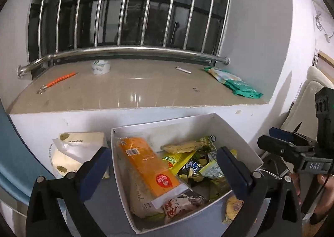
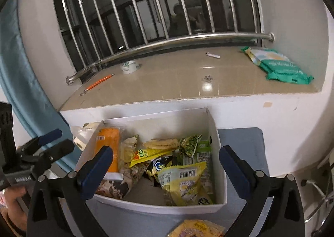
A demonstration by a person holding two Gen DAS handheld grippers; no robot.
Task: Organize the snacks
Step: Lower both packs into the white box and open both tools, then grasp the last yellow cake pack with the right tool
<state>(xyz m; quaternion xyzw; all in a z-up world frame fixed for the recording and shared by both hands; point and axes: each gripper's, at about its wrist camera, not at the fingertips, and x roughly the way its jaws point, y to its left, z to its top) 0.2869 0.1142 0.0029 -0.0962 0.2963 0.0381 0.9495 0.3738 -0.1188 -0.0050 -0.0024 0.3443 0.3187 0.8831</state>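
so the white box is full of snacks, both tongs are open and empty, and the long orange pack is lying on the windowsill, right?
Not quite: the long orange pack lies inside the white box, along its left side, as the left wrist view shows. The white box does hold snacks, and both the left tongs and right tongs are open and empty.

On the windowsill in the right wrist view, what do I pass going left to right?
Orange beaded tool → white tape roll → small metal bits → small white stick-like item → green-and-white packets.
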